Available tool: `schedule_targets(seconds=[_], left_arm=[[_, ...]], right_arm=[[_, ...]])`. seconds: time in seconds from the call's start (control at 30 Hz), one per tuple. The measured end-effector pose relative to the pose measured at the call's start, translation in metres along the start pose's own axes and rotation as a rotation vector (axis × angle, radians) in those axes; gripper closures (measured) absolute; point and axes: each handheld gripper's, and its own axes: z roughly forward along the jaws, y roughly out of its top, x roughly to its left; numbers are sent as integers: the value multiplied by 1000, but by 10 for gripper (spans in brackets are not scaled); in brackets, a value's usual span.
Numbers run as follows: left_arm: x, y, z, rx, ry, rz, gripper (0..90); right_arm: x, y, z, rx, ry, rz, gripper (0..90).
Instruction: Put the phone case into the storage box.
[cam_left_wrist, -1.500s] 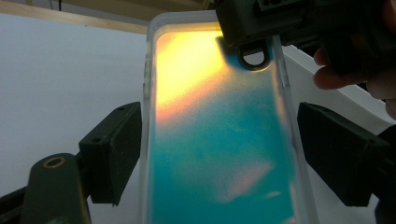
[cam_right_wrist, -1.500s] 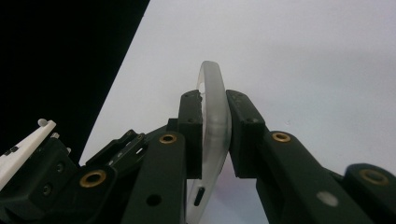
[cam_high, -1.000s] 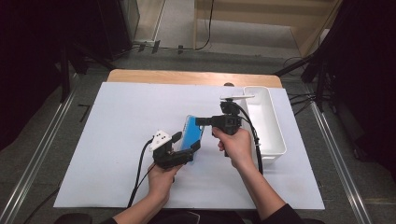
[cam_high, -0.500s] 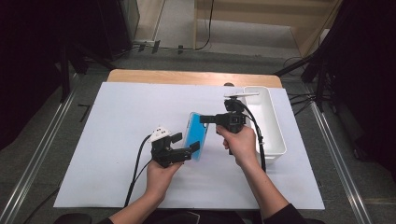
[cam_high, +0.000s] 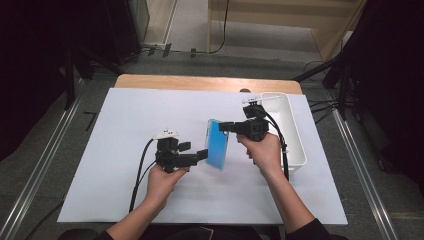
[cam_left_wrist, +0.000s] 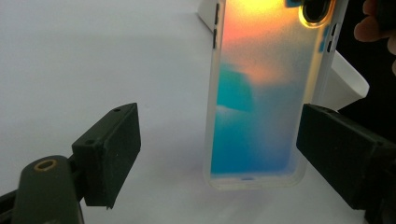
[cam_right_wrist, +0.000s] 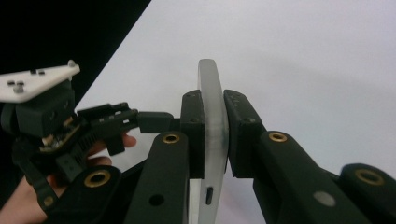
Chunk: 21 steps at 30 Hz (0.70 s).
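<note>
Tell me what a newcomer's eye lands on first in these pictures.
The bright blue phone case stands out, held on edge above the middle of the white table cover, its back glowing orange to blue in the left gripper view. The right gripper is shut on its thin edge, while the left gripper sits open beside its lower end with its fingers apart from it. A white bin sits at the table's right edge.

So the frosted clear phone case with a blue-to-orange gradient (cam_left_wrist: 259, 98) stands upright on the white table surface (cam_left_wrist: 93, 60), sitting between the left gripper (cam_left_wrist: 219, 149)'s two wide-apart black jaws, nearer the right one. A white tray corner (cam_left_wrist: 345, 84) peeks out behind it.
</note>
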Motion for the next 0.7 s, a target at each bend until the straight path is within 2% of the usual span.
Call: schedule_targets(seconds=[0.07,0.17,0.27,0.47,0.57,0.7], left_arm=[[1,2,-1,13,-15,-3,137],[2,6,-3,65,-54,8,137],[1,9,-6,81,-60,30,137],[5,14,-11,112,-86,37,137],[9,20,-13,157,-112,32,140],[11,25,-16,172,-115,38,156]], right_arm=[[1,0,-1,5,3,-9,772],[2,0,-3,8,11,-28,772],[3,0,-6,3,18,-57,772],[5,-1,-9,11,17,-115,772],[7,-3,-11,15,19,-141,772],[8,-4,-12,21,11,-184,772]])
